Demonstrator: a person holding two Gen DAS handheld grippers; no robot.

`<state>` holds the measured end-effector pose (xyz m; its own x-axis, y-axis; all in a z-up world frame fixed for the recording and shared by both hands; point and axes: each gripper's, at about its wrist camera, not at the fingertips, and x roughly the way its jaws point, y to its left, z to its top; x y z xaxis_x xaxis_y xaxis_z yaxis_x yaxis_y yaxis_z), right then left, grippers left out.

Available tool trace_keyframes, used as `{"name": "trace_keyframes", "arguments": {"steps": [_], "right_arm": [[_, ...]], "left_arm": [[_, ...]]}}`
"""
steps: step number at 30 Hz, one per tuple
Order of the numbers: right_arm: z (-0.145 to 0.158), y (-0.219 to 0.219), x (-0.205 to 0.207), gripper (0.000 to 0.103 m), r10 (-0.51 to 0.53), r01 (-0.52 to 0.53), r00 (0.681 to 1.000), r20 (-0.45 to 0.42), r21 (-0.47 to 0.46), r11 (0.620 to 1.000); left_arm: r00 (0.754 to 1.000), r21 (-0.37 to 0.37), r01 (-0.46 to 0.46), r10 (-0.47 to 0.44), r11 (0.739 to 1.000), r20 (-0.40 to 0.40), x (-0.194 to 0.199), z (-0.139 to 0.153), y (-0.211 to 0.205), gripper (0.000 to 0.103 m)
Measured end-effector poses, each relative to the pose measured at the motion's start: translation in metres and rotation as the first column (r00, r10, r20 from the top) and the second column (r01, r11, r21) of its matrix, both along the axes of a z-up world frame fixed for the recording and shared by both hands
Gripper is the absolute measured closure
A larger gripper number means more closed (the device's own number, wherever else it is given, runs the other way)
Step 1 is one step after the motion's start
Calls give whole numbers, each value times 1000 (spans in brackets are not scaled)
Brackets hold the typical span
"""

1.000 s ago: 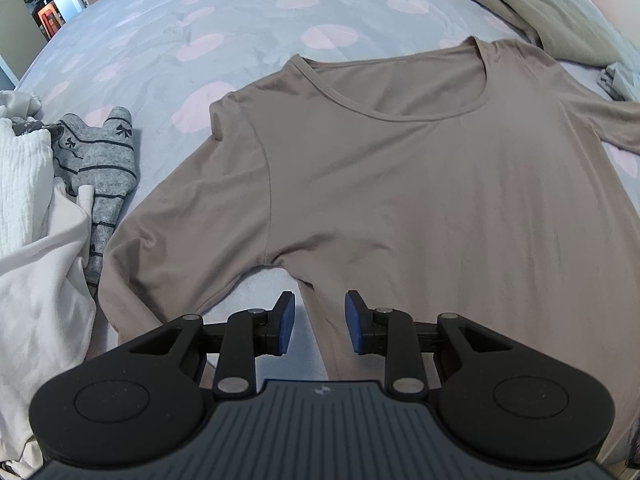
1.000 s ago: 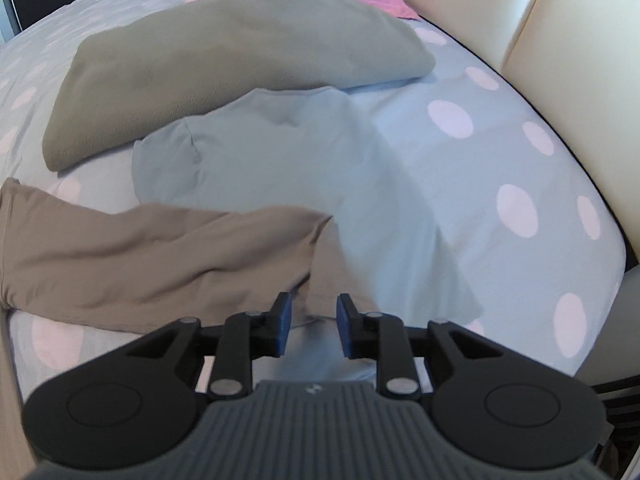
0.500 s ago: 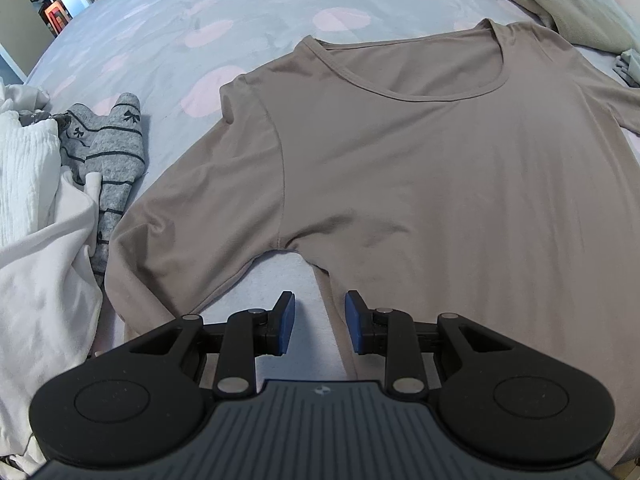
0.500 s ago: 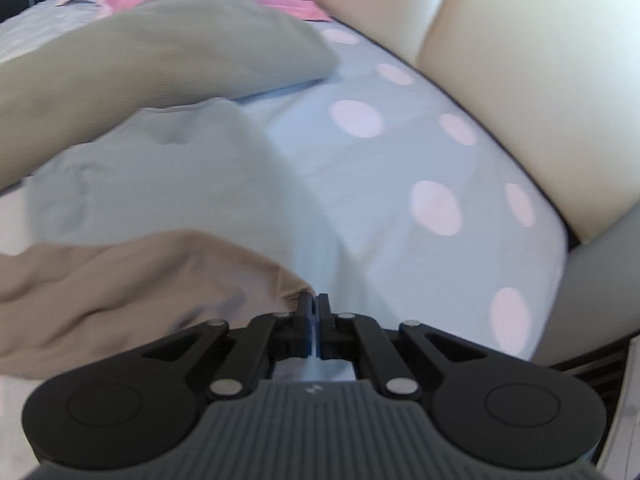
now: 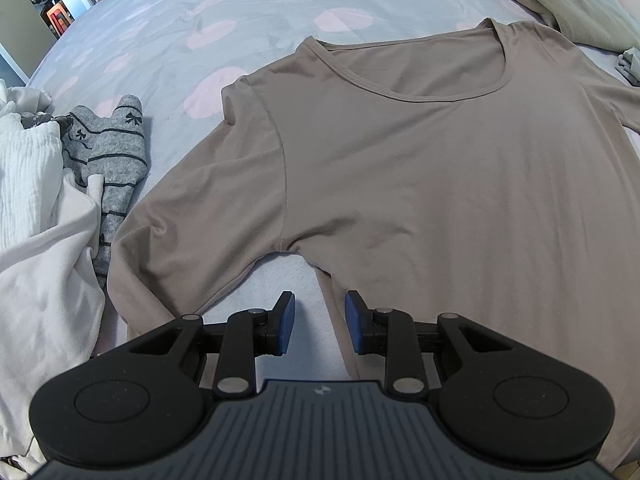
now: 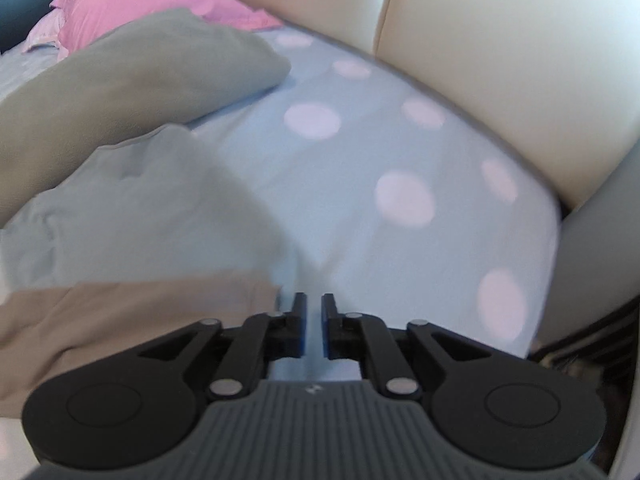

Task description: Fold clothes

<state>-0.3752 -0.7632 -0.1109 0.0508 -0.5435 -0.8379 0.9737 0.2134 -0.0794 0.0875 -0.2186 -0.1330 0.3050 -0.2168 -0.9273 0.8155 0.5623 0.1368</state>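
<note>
A taupe long-sleeved shirt [image 5: 420, 160] lies spread face up on the dotted bed sheet [image 5: 200, 20], neckline away from me. My left gripper [image 5: 320, 320] hovers open just below the armpit. The shirt's side edge runs under the gap and the pads touch nothing. In the right wrist view the shirt's other sleeve [image 6: 140, 312] lies stretched out, its cuff just left of my right gripper [image 6: 314, 320]. That gripper's jaws are opening with a narrow gap, and only sheet shows between them.
White clothes [image 5: 36, 220] and a grey striped garment [image 5: 116, 152] are piled at the left. An olive-grey blanket [image 6: 120, 76], a pink pillow [image 6: 132, 4] and a pale blue-grey garment [image 6: 140, 208] lie beyond the sleeve. The cream headboard [image 6: 500, 60] borders the bed on the right.
The right gripper shut at the sleeve cuff, moved right and rolled, then parted again. The once folded-over cuff now lies straight. The left gripper stayed put and open.
</note>
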Motion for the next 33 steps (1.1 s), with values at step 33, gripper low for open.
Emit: {"name": "trace_keyframes", "arguments": {"steps": [33], "right_arm": [[0,22,-14,90,-65,74,995,-80,111,991]], "left_arm": [[998,-22,3,-1,1000,64,0,20,11,78]]}}
